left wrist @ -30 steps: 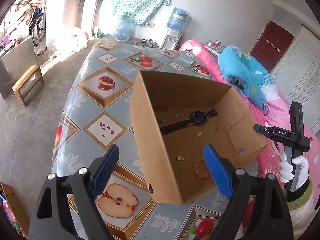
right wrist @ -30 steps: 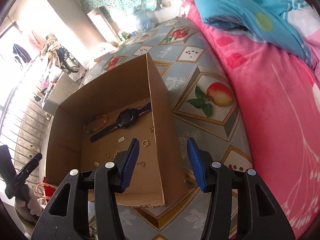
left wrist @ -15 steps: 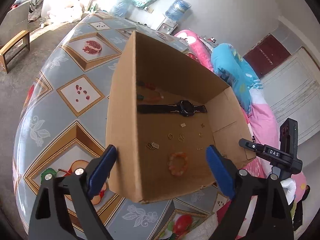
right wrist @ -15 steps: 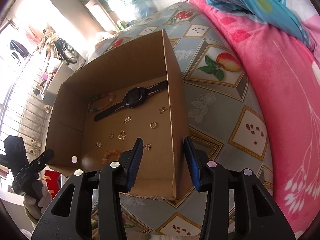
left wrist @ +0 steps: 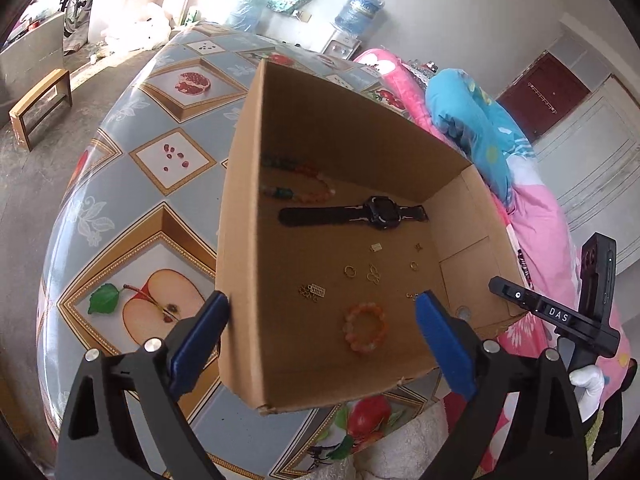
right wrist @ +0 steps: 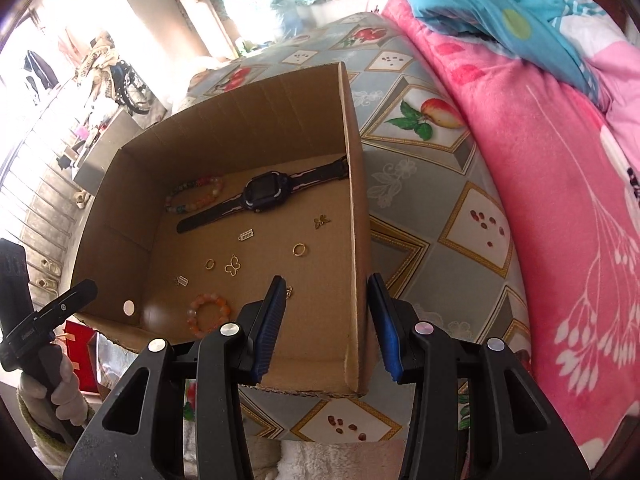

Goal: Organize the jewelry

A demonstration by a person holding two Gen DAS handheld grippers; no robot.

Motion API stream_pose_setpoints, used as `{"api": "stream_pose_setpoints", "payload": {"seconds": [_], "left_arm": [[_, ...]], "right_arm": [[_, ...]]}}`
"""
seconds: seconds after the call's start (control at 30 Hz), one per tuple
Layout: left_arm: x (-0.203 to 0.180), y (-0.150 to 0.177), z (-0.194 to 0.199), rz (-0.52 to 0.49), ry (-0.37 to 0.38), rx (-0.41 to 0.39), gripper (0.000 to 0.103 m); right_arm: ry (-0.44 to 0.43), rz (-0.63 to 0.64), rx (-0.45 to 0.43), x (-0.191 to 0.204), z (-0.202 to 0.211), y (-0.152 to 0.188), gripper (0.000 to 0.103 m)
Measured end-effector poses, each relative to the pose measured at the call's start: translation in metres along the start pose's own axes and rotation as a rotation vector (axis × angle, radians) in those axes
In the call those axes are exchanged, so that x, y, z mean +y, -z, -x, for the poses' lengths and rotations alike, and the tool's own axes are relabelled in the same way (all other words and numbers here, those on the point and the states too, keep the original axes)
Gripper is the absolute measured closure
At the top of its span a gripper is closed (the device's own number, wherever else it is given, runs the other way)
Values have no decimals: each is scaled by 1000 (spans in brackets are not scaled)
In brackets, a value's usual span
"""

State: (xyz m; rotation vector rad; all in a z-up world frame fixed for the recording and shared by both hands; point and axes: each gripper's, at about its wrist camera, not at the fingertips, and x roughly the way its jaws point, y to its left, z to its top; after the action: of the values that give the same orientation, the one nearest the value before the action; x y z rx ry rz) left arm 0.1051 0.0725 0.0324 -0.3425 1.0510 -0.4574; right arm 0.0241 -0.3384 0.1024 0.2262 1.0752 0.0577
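Observation:
An open cardboard box point(left wrist: 244, 216) point(right wrist: 354, 208) stands on the table. On its floor lie a black watch point(left wrist: 376, 212) point(right wrist: 264, 192), a multicolour bead bracelet point(left wrist: 308, 186) point(right wrist: 196, 196), an orange bead bracelet point(left wrist: 365, 328) point(right wrist: 208, 312) and several small gold rings and charms point(left wrist: 372, 274) point(right wrist: 232, 266). My left gripper point(left wrist: 320, 340) is open, its jaws astride the box's left wall above the near corner. My right gripper point(right wrist: 326, 320) is open, its jaws astride the box's right wall. Both hold nothing.
The table point(left wrist: 160, 152) point(right wrist: 460, 216) has a blue fruit-patterned cloth. A pink blanket point(right wrist: 540, 152) and a blue pillow point(left wrist: 476, 128) lie to the right. A wooden stool point(left wrist: 40, 100) stands on the floor at left.
Both grippers have moved nearer to the box and higher, looking down into it. The right gripper's jaws now straddle the box's right wall. Both stay open.

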Motion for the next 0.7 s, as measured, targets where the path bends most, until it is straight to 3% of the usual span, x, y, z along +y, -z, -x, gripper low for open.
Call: {"api": "stream_pose_setpoints", "payload": {"seconds": [0.23,0.43,0.6,0.7], "left_arm": [[-13,32,12,-8,-15,8,11],[-21,45,20,-41,-65,-41,11],[-29,55,46,-70,-239,-186,10],[-33,64,63,-79,-354,-265,10]], "right_arm": [[-40,-17,-13,-12,13,20,61],[-61,-3,-57,-14,19,30,58],[20,28,-192,-9,44,46,43],[75,41,-292,-7,63,60,41]]}}
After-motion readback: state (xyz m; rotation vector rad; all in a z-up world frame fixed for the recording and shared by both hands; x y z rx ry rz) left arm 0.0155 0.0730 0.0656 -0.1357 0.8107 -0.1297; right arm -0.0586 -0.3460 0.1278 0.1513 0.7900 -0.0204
